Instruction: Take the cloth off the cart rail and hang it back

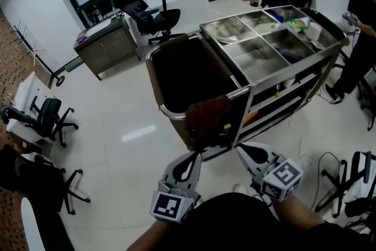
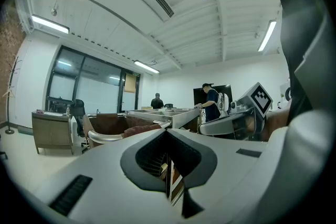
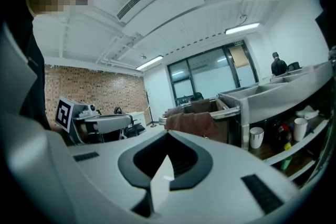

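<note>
cloth (image 1: 207,115) draped over cart rail (image 1: 168,113), near end | left hand-held gripper (image 1: 189,166), right hand-held gripper (image 1: 256,157): both closed, empty, below cloth, apart | risk: reaching in unopened likely shoves cloth into bin (image 1: 188,76) or onto floor

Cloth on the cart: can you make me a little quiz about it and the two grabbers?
1. True or false: the cloth hangs draped over the cart rail.
2. Pick one. The right gripper is: A) shut on the cloth, B) shut with nothing in it, C) wide open.
3. Fill the gap with "touching" or "apart from": the left gripper is ____ the cloth.

Key: 1 true; 2 B; 3 apart from.
</note>
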`<control>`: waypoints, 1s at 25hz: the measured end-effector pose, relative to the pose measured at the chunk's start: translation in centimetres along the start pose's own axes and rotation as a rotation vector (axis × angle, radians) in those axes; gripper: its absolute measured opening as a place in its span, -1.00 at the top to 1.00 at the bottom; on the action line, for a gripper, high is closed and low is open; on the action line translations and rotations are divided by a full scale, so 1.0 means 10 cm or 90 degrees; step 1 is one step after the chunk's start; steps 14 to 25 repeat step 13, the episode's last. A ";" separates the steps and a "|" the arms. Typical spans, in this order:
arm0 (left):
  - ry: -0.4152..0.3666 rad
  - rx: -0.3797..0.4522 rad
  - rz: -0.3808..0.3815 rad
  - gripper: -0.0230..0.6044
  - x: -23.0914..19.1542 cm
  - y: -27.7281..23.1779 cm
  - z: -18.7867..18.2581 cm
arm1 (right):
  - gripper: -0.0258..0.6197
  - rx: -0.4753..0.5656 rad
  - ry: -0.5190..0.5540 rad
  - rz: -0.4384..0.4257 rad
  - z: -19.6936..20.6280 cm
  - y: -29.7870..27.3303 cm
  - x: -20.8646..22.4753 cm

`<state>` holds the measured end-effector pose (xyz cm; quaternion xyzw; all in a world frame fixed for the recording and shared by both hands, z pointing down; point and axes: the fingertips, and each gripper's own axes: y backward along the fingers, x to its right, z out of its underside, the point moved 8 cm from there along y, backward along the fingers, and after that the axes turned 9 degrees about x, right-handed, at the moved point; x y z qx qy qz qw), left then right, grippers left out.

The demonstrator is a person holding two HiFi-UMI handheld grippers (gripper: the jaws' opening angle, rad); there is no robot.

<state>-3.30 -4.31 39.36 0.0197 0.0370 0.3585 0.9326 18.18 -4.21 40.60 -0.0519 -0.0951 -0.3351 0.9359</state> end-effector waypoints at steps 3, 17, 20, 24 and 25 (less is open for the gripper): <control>0.002 0.002 0.003 0.93 0.00 0.00 0.00 | 0.90 -0.001 -0.001 0.003 0.01 -0.01 -0.02; 0.000 0.009 -0.019 0.93 -0.18 0.02 -0.06 | 0.90 -0.003 -0.006 -0.007 0.01 -0.10 -0.09; 0.000 0.009 -0.019 0.93 -0.18 0.02 -0.06 | 0.90 -0.003 -0.006 -0.007 0.01 -0.10 -0.09; 0.000 0.009 -0.019 0.93 -0.18 0.02 -0.06 | 0.90 -0.003 -0.006 -0.007 0.01 -0.10 -0.09; 0.000 0.009 -0.019 0.93 -0.18 0.02 -0.06 | 0.90 -0.003 -0.006 -0.007 0.01 -0.10 -0.09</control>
